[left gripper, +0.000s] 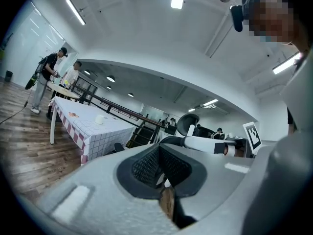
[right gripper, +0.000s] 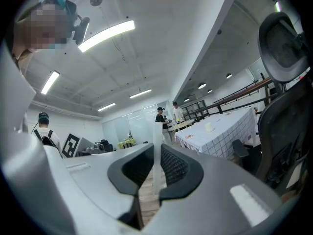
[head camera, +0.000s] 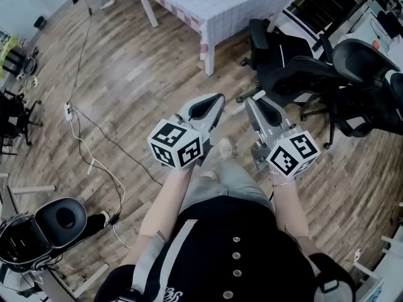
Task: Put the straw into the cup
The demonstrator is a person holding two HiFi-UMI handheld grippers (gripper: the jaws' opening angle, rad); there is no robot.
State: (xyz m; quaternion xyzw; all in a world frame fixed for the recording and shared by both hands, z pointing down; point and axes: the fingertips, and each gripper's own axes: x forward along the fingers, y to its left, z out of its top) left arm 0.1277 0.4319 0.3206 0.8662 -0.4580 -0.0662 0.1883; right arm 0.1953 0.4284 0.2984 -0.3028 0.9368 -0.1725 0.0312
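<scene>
**Item: straw**. Translucent and thin. It is held in the right gripper, whose fingers are closed on it across its middle part. Its long axis is upright, crosswise to the level line along which the fingers point. One end rises above them and the other hangs below.

**Item: cup**. Small and pale, standing upright on the far tabletop, which has a checked cloth. It is well apart from both grippers, with open wooden floor between. In the right gripper view it lies to the right of the straw and beyond it. In the left gripper view it lies to the left of the fingers.

**Item: left gripper**. Its fingers are closed, with nothing seen between them. It is held level just beside the right gripper, and the two point slightly toward each other.

**Item: office chairs**. Dark. They stand at the right, near the tabletop's near corner.

**Status:** straw in hand, not yet at the cup.

**Governing relation:** the cup is far ahead and lower than the straw's hanging end would need. The right hand bears the straw, so the approach falls to it. The straw is already upright, so it probably needs carrying over the cup's mouth and lowering rather than turning. The left gripper is free to steady the cup if it proves light.
</scene>
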